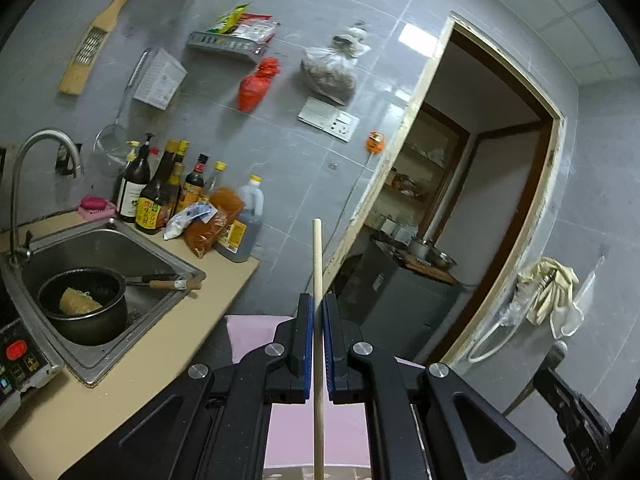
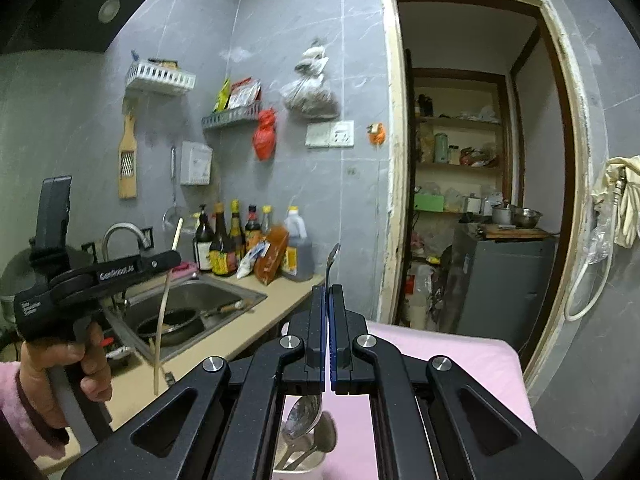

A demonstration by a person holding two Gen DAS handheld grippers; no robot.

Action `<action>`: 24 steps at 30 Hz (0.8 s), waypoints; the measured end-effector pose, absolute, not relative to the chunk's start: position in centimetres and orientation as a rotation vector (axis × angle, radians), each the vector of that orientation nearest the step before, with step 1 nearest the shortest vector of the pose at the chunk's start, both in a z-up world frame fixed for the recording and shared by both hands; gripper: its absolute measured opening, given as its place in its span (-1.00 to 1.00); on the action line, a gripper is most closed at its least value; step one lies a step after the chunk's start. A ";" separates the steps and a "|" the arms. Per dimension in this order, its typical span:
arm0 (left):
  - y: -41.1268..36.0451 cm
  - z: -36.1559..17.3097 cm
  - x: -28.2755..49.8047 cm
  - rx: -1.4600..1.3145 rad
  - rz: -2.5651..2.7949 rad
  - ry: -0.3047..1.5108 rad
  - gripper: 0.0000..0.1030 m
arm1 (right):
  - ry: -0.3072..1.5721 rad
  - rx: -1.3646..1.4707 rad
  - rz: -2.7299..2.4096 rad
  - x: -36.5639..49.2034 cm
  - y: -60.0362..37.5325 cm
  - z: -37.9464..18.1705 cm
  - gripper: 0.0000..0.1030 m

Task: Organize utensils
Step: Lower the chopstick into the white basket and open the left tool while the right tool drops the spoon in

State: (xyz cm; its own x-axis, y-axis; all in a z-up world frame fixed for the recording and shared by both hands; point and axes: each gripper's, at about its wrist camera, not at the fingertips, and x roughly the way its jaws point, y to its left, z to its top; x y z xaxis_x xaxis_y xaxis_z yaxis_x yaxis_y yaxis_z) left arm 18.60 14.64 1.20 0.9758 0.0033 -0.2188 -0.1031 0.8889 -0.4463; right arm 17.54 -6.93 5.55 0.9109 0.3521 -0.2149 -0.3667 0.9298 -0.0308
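My left gripper [image 1: 317,300] is shut on a pale wooden chopstick [image 1: 317,256], which runs straight up between the blue pads and down past the bottom of the left wrist view. In the right wrist view a hand holds that left gripper [image 2: 174,258] at the left, over the counter, with the chopstick [image 2: 163,312] hanging through it. My right gripper [image 2: 329,292] is shut on a metal spoon [image 2: 333,258], whose handle end sticks up above the pads. Below the jaws, spoon bowls [image 2: 306,416] show over a white utensil holder [image 2: 298,468]; I cannot tell which bowl belongs to the held spoon.
A steel sink [image 1: 168,258] holds a dark pot [image 1: 86,304]. Sauce bottles [image 1: 160,196] crowd the counter's back edge. Under both grippers lies a pink cloth-covered surface [image 2: 448,364]. An open doorway [image 2: 472,160] leads to a pantry. Racks and bags hang on the tiled wall.
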 end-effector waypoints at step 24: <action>12.7 -4.3 19.1 -0.377 0.099 0.127 -0.90 | 0.311 -0.137 0.394 17.7 -3.8 -1.1 -0.97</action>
